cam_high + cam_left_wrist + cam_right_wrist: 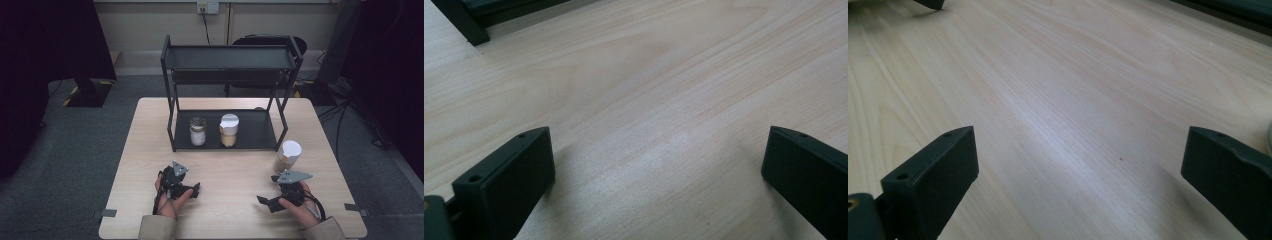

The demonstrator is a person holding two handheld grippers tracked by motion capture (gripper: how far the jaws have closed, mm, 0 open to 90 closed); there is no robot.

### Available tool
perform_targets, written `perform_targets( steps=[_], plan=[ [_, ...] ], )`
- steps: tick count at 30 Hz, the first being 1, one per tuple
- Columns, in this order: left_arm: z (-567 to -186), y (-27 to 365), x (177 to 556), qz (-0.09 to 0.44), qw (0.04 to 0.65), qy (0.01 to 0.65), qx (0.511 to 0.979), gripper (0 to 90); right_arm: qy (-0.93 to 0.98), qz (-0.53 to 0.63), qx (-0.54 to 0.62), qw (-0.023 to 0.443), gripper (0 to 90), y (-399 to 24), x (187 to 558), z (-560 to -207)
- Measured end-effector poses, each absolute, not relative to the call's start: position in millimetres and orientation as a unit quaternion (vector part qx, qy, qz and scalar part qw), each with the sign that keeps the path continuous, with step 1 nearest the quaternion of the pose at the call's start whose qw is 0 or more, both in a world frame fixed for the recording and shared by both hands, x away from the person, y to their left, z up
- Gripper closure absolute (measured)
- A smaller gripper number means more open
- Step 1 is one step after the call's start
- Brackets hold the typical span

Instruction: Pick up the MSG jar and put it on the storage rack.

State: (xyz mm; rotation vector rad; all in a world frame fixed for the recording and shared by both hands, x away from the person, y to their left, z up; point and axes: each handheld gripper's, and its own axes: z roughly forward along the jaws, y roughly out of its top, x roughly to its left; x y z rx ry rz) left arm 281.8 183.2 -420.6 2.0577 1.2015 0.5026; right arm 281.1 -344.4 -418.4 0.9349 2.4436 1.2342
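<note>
Resting both grippers, left (192, 189) and right (263, 201), jaws apart, holding nothing. Two jars on rack (252, 131); third jar (287, 156) left on table (230, 170).

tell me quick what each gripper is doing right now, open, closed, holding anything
Left gripper: open, jaws wide apart over bare table, holding nothing.
Right gripper: open, jaws wide apart, holding nothing.

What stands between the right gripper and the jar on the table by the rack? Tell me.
Nothing visible. The right gripper rests open on the table, and the white-lidded jar stands just beyond it, outside the rack, with bare tabletop between them.
</note>
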Motion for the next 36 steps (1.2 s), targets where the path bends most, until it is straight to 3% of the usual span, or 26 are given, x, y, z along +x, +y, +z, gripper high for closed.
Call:
perform_targets(
  steps=[36],
  plan=[
    [-420.6, 183.3, 281.8, 0.194, 0.346, 0.463, 0.793, 0.0, 0.822, 0.4, 0.376, 0.152, 1.0, -388.2, 269.5, -410.7]
  ],
)
